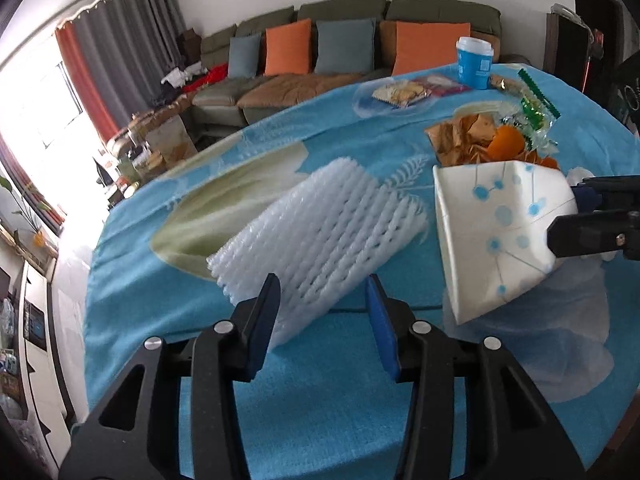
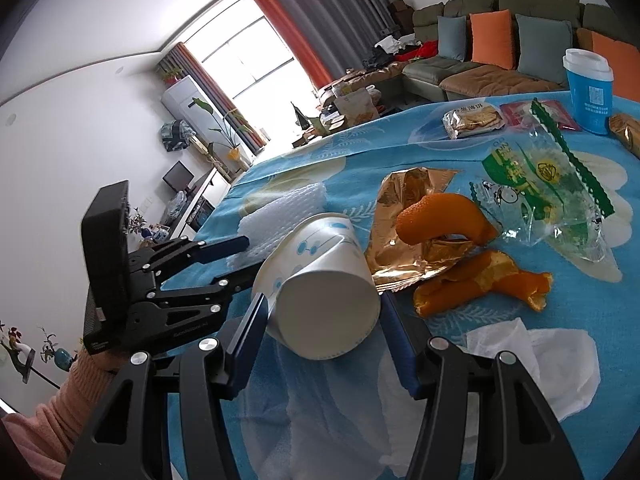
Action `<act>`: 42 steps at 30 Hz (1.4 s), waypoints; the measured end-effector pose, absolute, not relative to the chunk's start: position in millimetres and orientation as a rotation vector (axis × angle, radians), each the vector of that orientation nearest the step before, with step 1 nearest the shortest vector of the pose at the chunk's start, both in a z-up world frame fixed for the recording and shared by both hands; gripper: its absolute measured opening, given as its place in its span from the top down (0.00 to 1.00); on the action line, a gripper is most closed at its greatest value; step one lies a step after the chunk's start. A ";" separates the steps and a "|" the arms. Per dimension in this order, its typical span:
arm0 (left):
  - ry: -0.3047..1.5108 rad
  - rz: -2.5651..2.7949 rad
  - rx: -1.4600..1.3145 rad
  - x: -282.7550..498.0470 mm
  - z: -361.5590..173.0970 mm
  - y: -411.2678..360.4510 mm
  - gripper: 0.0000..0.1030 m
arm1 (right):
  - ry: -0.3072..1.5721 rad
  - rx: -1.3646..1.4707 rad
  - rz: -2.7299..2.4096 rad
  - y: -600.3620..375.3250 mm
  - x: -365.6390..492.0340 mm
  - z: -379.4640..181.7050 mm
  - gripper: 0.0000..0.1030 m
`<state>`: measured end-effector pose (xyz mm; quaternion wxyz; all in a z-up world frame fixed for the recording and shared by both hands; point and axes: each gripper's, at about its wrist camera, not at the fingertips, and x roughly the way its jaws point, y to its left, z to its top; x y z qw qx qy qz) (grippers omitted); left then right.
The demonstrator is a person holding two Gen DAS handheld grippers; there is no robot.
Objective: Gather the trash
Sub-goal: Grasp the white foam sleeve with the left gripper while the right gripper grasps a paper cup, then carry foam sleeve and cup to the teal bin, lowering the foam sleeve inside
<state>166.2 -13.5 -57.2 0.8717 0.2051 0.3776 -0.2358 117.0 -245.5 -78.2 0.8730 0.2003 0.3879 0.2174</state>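
A thick white foam net (image 1: pixel 320 232) lies on the blue tablecloth (image 1: pixel 320 408). My left gripper (image 1: pixel 323 284) stands open around its near end, and the left pad just touches its edge. The same gripper (image 2: pixel 244 260) shows in the right wrist view, beside the foam net (image 2: pixel 280 204). My right gripper (image 2: pixel 325 306) is shut on a white paper cup (image 2: pixel 320 280) with blue dots. The cup is held on its side, base toward the camera, and its squashed mouth (image 1: pixel 492 232) points at the foam net. The right gripper (image 1: pixel 580 212) comes in from the right edge.
Orange peels (image 2: pixel 480 284), a gold wrapper (image 2: pixel 404 200), a clear green-printed bag (image 2: pixel 548 192) and a white tissue (image 2: pixel 540 360) lie to the right. Further back stand a lidded blue cup (image 2: pixel 588 88) and a cracker pack (image 2: pixel 474 120). A pink sleeve (image 2: pixel 80 392) is at lower left.
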 end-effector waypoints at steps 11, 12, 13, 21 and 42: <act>0.760 -0.461 0.347 158.2 -45.3 3.3 0.91 | 0.797 0.422 0.473 -246.3 117.7 -73.1 0.47; 0.751 -0.457 0.332 154.1 -42.1 7.3 0.91 | 0.793 0.422 0.479 -245.7 117.3 -71.7 0.47; 0.743 -0.455 0.316 150.2 -38.7 11.3 0.91 | 0.791 0.420 0.484 -245.4 117.8 -70.8 0.47; 0.689 -0.402 0.207 108.8 -17.0 53.7 0.91 | 0.785 0.425 0.542 -229.7 116.7 -62.8 0.47; 0.671 -0.212 0.021 30.8 -4.4 160.7 0.91 | 0.788 0.364 0.746 -151.8 124.2 -38.9 0.47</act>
